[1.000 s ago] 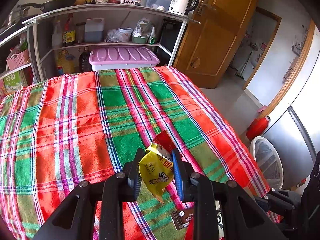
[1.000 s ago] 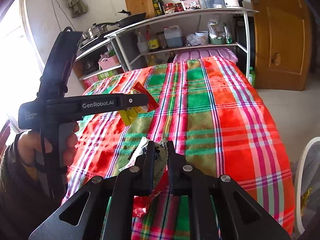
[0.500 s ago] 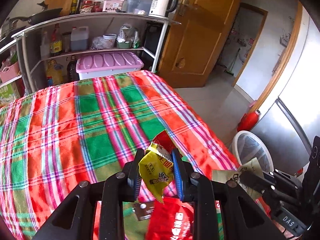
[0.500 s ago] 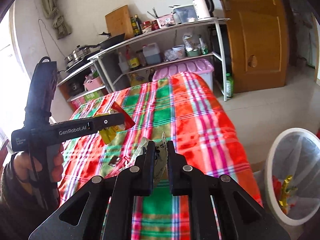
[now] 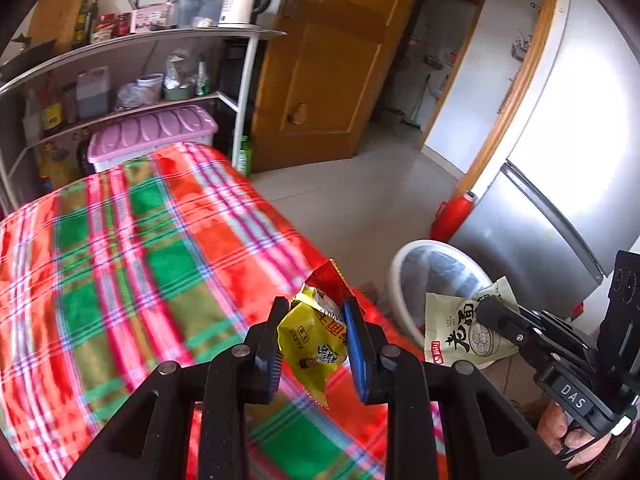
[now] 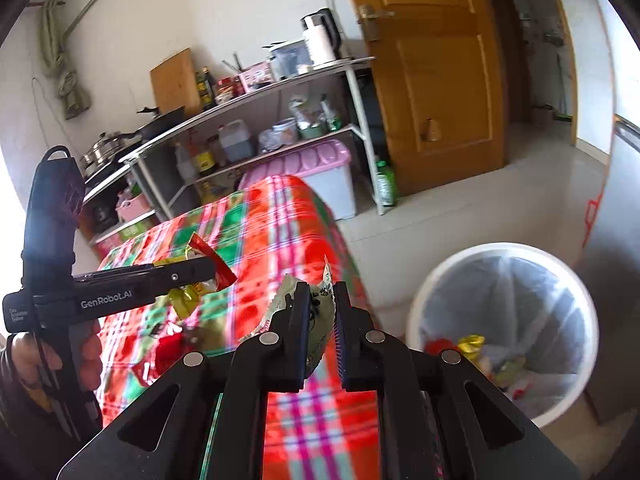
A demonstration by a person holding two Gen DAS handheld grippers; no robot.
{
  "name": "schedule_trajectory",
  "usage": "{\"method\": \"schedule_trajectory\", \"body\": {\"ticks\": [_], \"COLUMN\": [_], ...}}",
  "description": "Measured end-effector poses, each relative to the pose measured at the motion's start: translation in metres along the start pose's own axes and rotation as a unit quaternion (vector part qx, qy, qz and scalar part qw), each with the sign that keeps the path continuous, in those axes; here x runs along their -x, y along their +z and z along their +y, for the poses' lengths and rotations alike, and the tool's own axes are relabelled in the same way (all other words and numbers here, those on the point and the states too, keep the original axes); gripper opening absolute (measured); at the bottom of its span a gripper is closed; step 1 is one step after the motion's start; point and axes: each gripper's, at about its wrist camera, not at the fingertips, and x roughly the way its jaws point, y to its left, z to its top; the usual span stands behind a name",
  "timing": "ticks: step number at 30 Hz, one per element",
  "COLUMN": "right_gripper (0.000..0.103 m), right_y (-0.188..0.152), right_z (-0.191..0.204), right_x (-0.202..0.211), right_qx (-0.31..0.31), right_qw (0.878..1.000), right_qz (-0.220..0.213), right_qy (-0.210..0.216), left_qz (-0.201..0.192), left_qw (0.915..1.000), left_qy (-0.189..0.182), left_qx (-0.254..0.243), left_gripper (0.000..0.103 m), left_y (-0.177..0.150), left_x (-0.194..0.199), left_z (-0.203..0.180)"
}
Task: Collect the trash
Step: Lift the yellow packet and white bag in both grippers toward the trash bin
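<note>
My left gripper (image 5: 314,322) is shut on a yellow and red snack wrapper (image 5: 314,340), held above the right edge of the plaid-covered table (image 5: 132,240). My right gripper (image 6: 322,300) is shut on a pale green food packet (image 6: 318,308); the left wrist view shows that packet (image 5: 460,336) just over the rim of the white trash bin (image 5: 400,272). The bin (image 6: 424,300) stands on the floor right of the table, lined with a clear bag and holding several wrappers (image 6: 472,348). In the right wrist view the left gripper (image 6: 192,270) holds its wrapper at the left.
A red wrapper (image 6: 168,350) lies on the tablecloth near the front. A shelf rack (image 5: 120,80) with bottles and a pink-lidded box (image 5: 152,132) stands behind the table. A wooden door (image 5: 332,72), a fridge (image 5: 552,184) and a red canister (image 5: 452,216) surround the bin.
Both grippers have swung right from over the table toward the trash bin, each still holding its wrapper. The bin now fills more of both views.
</note>
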Motion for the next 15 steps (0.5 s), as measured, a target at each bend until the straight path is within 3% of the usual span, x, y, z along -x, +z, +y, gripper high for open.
{"method": "schedule_trajectory", "body": {"ticks": [15], "right_gripper": [0.012], "right_y": [-0.009], "right_z": [-0.108], "right_x": [0.036], "right_qx": [-0.051], "right_qw": [0.993], "right_qz": [-0.005], "right_qy": [-0.107], "left_qz": [0.056], "left_qw": [0.9932], "left_qy": [-0.065], "left_qx": [-0.078], "left_gripper": [0.028], "left_y": [-0.003], "left_x": [-0.081], "left_z": [-0.124]}}
